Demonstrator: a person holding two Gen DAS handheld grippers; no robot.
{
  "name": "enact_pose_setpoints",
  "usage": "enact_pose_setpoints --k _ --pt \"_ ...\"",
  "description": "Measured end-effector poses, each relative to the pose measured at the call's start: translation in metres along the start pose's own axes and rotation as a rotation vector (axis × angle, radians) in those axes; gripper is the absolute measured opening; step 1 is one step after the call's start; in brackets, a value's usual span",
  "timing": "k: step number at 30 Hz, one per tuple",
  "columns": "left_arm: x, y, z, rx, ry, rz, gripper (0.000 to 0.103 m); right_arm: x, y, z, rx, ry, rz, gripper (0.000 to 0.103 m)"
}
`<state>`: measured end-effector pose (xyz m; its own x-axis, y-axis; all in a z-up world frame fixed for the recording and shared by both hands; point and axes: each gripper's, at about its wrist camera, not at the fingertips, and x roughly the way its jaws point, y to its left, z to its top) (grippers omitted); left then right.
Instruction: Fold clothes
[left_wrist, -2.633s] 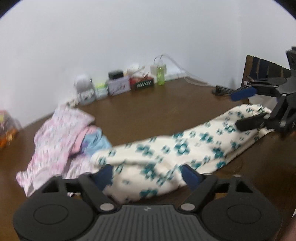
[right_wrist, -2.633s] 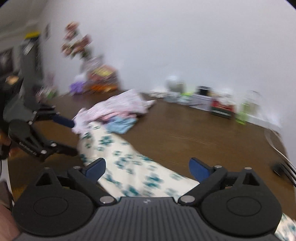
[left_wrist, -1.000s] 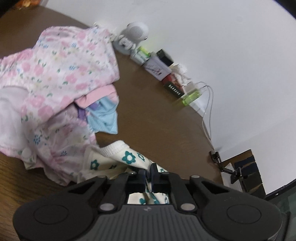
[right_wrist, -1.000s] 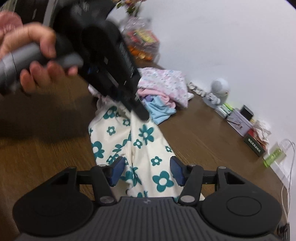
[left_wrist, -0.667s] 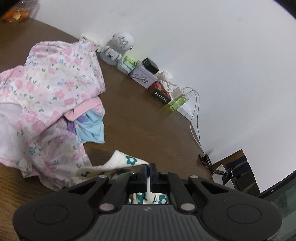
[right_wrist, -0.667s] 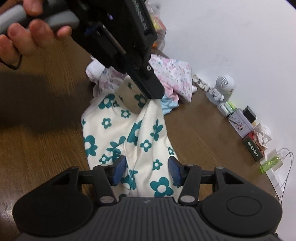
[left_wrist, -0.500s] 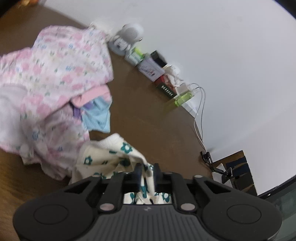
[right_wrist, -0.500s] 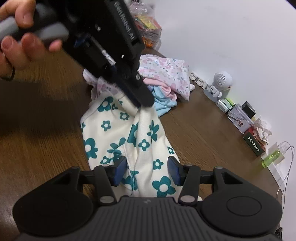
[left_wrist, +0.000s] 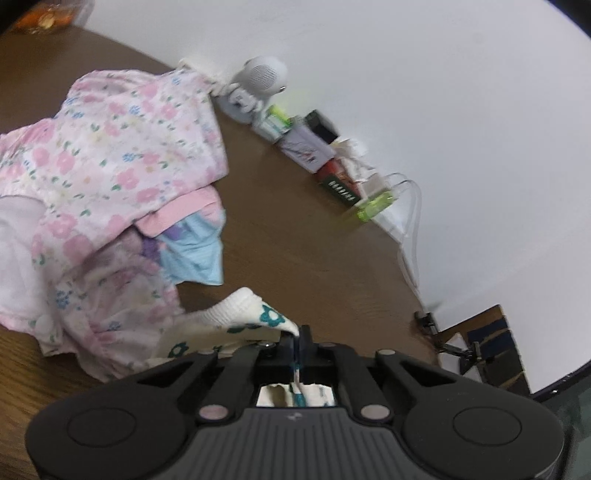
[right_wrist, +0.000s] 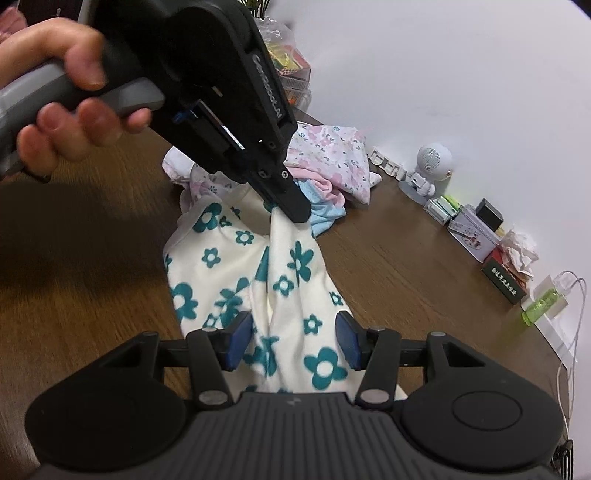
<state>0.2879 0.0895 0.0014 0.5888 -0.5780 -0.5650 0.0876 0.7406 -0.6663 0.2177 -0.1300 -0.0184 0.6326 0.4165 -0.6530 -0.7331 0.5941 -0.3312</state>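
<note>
Pinching a fold of the cream garment (right_wrist: 284, 280) with teal flowers, the left gripper (right_wrist: 291, 212) has its jaws clamped together on the cloth, lifting it off the brown table (right_wrist: 406, 266). Right gripper (right_wrist: 291, 338): jaws apart, straddling the garment's near end.

Your left claw (right_wrist: 291, 212) pinches a raised fold of the cream garment with teal flowers (right_wrist: 284, 291). Your right claw (right_wrist: 293, 341) stands apart, straddling the cloth on the brown tabletop (right_wrist: 406, 280).
</note>
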Motion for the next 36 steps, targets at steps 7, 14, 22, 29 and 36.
enact_pose_setpoints --k 7,14,22,29,36 --pt "-0.016 -0.014 -0.008 0.043 -0.007 -0.072 0.000 0.015 -0.001 0.007 0.014 0.036 -0.043 0.037" --pt "-0.022 0.017 -0.018 -0.015 -0.007 -0.055 0.001 0.000 0.031 -0.003 -0.100 -0.025 -0.271 0.008" --pt "-0.016 0.048 -0.042 -0.022 0.017 0.013 0.001 0.012 0.074 -0.019 -0.301 0.019 -0.245 0.010" --pt "-0.016 0.051 -0.047 0.015 0.023 0.038 0.001 -0.030 0.048 -0.011 -0.026 -0.058 -0.006 0.038" --pt "-0.018 0.056 -0.052 0.010 0.019 0.052 0.001 -0.013 0.014 -0.014 0.241 -0.029 -0.009 0.024"
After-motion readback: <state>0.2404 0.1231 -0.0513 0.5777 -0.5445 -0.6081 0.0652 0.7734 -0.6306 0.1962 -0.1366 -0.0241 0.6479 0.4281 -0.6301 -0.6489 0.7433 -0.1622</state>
